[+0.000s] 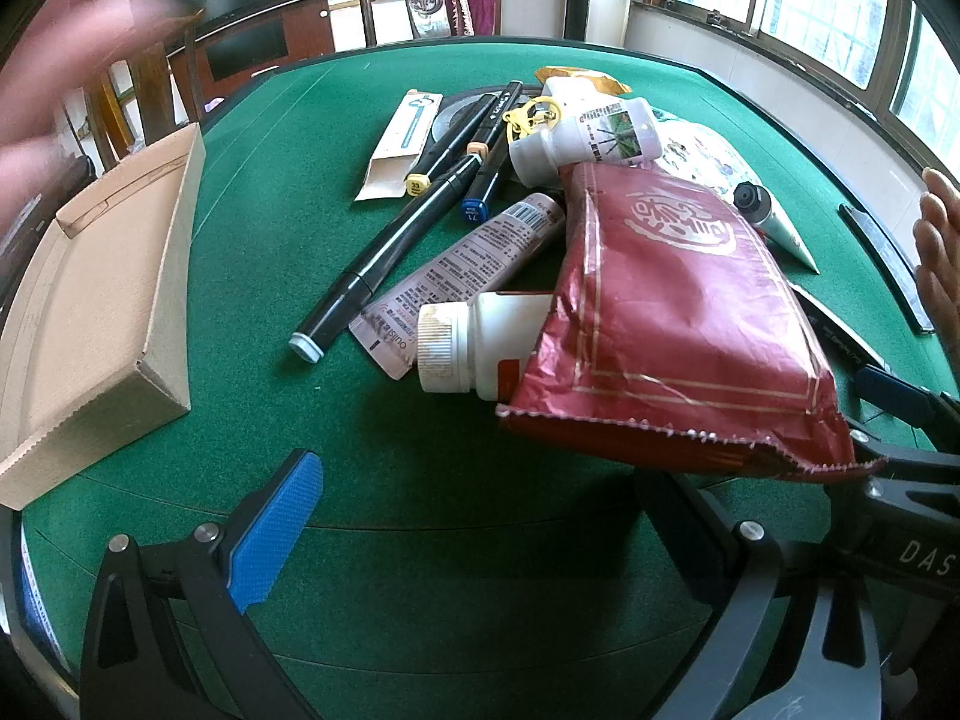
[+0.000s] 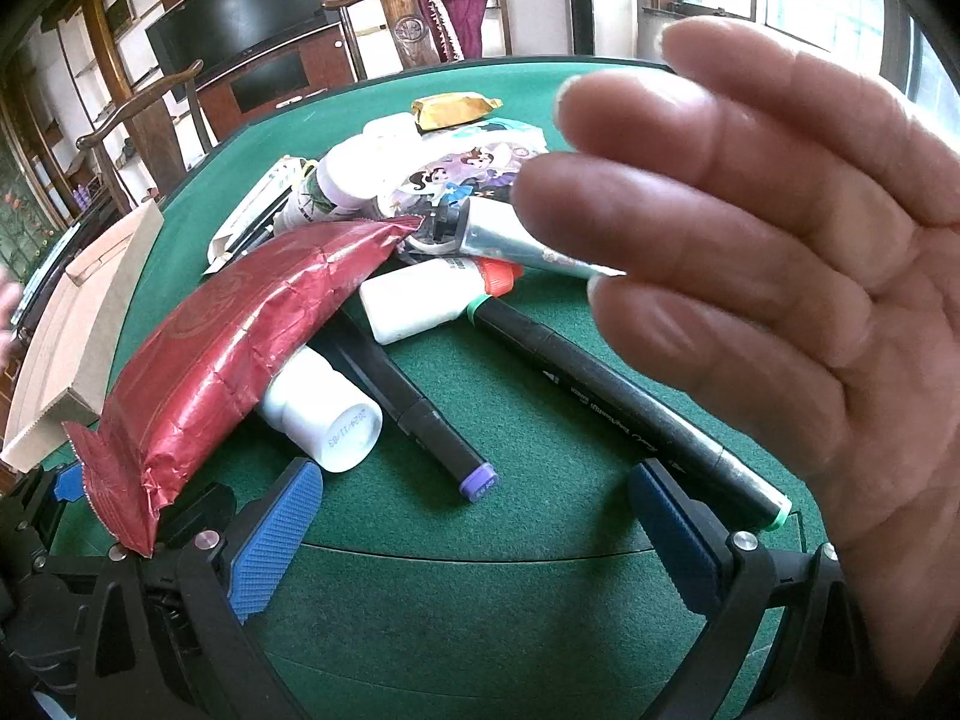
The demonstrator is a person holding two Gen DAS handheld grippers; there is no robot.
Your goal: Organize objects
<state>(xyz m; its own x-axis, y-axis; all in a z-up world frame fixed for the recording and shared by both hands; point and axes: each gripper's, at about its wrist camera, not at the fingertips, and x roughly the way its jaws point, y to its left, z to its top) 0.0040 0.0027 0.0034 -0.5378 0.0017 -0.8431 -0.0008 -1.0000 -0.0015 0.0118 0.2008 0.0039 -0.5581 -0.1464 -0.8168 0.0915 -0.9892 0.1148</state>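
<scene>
Lying heaped at the middle of the green table (image 1: 372,450): red foil packet (image 1: 678,324) draping over a white bottle (image 1: 462,342), with black markers (image 1: 390,246) and a pink tube (image 1: 462,264) fanning toward 11 o'clock and an open cardboard box (image 1: 102,324) sitting at 9 o'clock. Gaping wide and gripping nothing: left hand-held gripper (image 1: 474,534) and right hand-held gripper (image 2: 474,528), both hovering at 6 o'clock. Spreading open at 3 o'clock in the right wrist view: a bare hand (image 2: 780,276).

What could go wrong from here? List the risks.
1. The red packet lies on a white bottle and tubes; lifting it may send the bottle rolling.
2. A hand hangs over the pile, hiding things from the right wrist camera.
3. The markers lie crossed, so pulling one may drag another.
</scene>
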